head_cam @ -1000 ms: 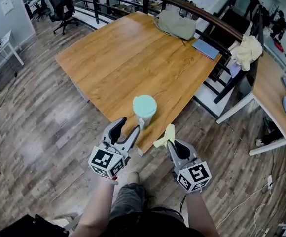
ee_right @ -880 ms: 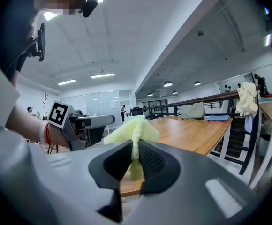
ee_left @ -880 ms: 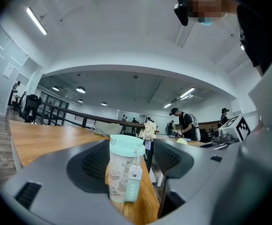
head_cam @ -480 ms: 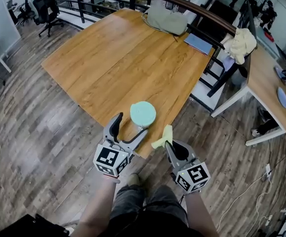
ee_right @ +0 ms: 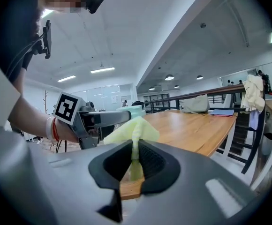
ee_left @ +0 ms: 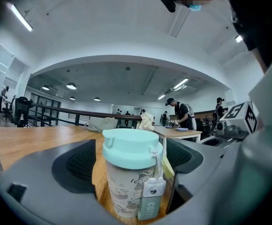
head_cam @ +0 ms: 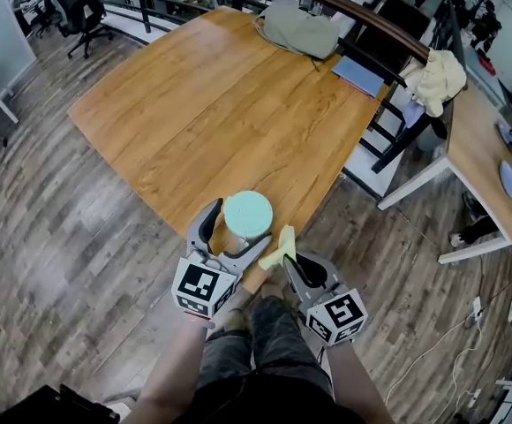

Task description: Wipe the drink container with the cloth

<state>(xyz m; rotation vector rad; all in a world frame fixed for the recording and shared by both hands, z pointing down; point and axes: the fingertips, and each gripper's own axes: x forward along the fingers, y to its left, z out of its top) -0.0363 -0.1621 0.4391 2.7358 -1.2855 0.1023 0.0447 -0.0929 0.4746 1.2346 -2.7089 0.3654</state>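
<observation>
A cup with a mint-green lid (head_cam: 248, 215) stands upright near the front corner of the wooden table (head_cam: 221, 104). Its printed body and hanging tag (ee_left: 149, 198) fill the left gripper view. My left gripper (head_cam: 243, 230) has the cup between its jaws; they have just been opening, and a gap shows on both sides between pads (ee_left: 77, 165) and cup. My right gripper (head_cam: 288, 260) is shut on a pale yellow cloth (head_cam: 280, 247), which sticks up from the pads (ee_right: 132, 135) just right of the cup.
A beige bag (head_cam: 302, 32) and a blue notebook (head_cam: 360, 76) lie at the table's far side, by a dark railing (head_cam: 344, 7). A second table (head_cam: 481, 148) stands to the right, with a cream cloth (head_cam: 440, 78) beside it. People stand in the background.
The left gripper's jaws have spread and slid forward, so the cup now stands between them. The right gripper with the cloth has come closer to the cup.
</observation>
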